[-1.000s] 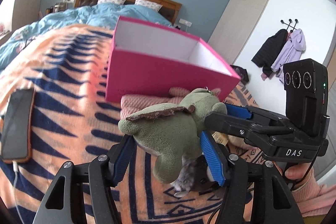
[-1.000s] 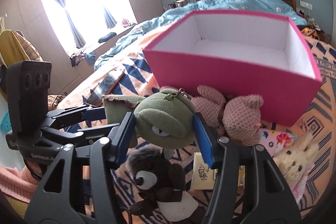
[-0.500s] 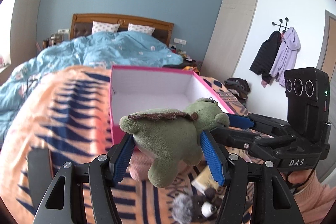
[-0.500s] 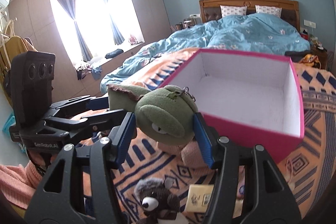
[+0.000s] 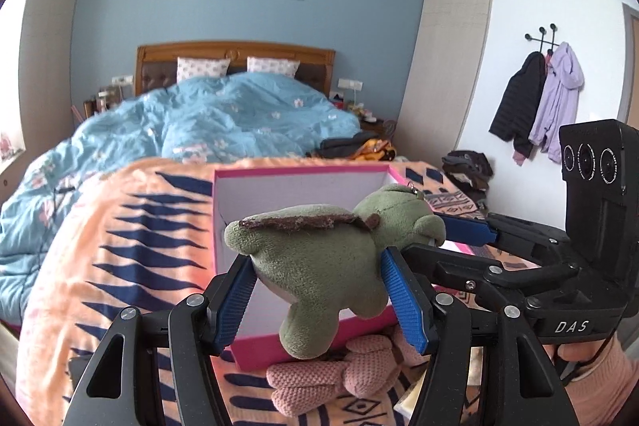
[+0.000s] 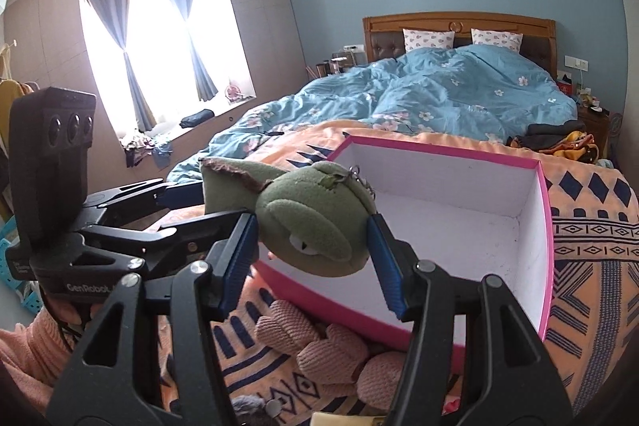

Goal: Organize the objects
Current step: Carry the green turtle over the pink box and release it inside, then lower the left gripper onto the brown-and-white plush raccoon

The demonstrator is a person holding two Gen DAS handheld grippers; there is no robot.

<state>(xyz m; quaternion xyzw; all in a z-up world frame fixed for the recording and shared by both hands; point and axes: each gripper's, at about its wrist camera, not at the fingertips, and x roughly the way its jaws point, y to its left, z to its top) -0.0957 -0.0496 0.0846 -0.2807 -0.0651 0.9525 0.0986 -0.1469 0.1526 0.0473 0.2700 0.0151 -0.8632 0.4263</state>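
Observation:
A green plush turtle [image 5: 303, 238] hangs in the air between both grippers, over the near edge of an open pink box [image 5: 299, 171] with a white inside. My left gripper [image 5: 315, 258] is shut on the turtle's body, blue pads pressed into its sides. My right gripper [image 6: 311, 222] is shut on the turtle's head [image 6: 307, 202]. In the left wrist view the right gripper [image 5: 431, 234] comes in from the right; in the right wrist view the left gripper [image 6: 215, 204] comes in from the left. The box [image 6: 546, 246] looks empty.
A pink knitted plush [image 6: 327, 350] lies against the box's front wall on the orange and navy blanket [image 5: 131, 250]. A grey plush [image 6: 247, 406] peeks in at the bottom. A blue duvet [image 6: 459, 94] covers the far bed. A hand in a pink sleeve [image 5: 599, 374] holds the right gripper.
Both grippers have risen together with the green turtle, from in front of the box's front wall to above its near rim. The box's inside now shows below the toy.

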